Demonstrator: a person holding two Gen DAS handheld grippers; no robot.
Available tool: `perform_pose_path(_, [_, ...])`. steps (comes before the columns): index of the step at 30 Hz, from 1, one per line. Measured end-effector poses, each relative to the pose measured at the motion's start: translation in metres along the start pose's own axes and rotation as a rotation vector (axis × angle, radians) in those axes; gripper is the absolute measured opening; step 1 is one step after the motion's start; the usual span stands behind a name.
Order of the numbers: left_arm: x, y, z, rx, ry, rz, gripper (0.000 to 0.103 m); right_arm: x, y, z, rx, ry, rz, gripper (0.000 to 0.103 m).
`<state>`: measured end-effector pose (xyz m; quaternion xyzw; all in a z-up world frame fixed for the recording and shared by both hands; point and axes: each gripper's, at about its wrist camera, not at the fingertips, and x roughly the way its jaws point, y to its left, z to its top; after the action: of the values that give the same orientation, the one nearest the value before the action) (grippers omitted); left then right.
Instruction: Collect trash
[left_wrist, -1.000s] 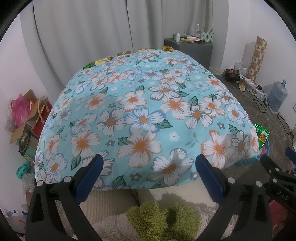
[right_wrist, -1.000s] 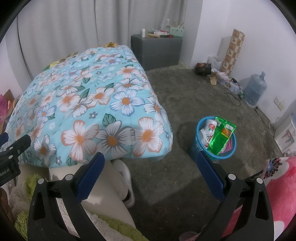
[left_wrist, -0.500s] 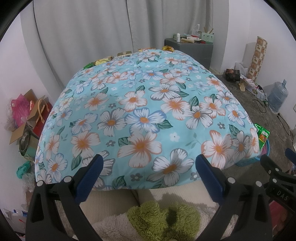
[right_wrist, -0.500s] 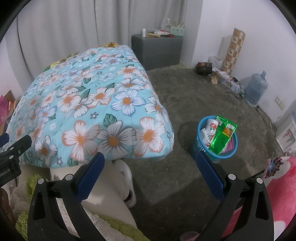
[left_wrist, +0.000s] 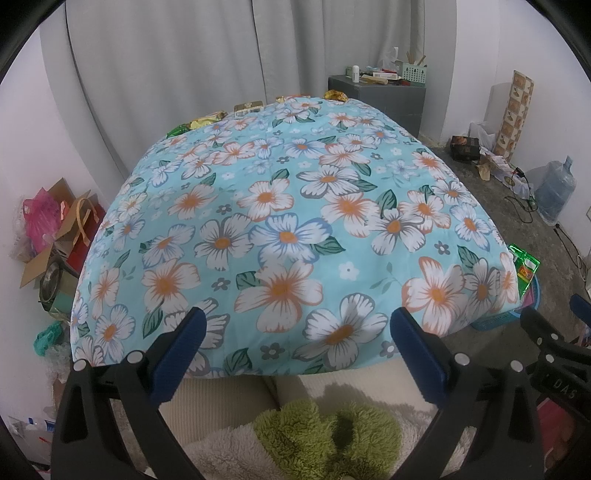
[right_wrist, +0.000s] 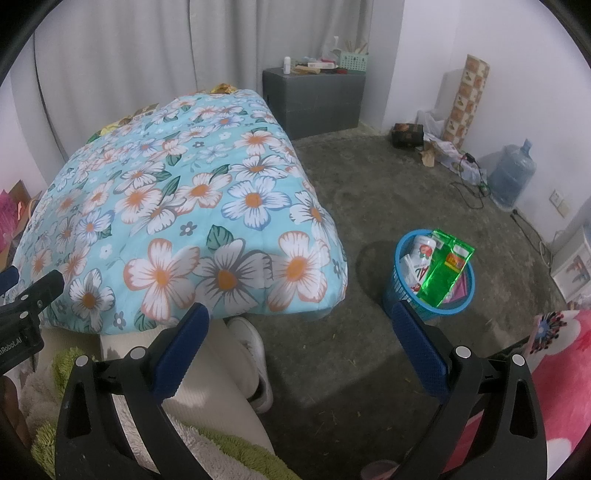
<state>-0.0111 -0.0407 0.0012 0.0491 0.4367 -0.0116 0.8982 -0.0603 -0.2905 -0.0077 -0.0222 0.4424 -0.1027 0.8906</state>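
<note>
Nothing has shifted since a second ago; left gripper (left_wrist: 293, 345) and right gripper (right_wrist: 297, 341) both hang released, empty; wrappers (left_wrist: 207, 120) lie along the bed's (left_wrist: 288, 206) far edge; the basket (right_wrist: 434, 275) on the floor holds trash, so collecting looks paused.

both views face the floral quilt (left_wrist: 288, 206) from its near end.

The floral quilt (left_wrist: 288, 221) is soft matt cloth. The blue basket (right_wrist: 406, 284) looks like plastic mesh, and the green packets (right_wrist: 445, 273) in it are glossy foil. The floor (right_wrist: 369, 206) is rough and dull. The finger pads (right_wrist: 181, 347) are blue ribbed rubber.
</note>
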Motion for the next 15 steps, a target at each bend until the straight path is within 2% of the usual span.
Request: perform_pose_path(15, [-0.0002,0.0009,-0.0010,0.000,0.000,0.001,0.098,0.0007,0.0006,0.0004,0.000,0.002,0.002,0.095])
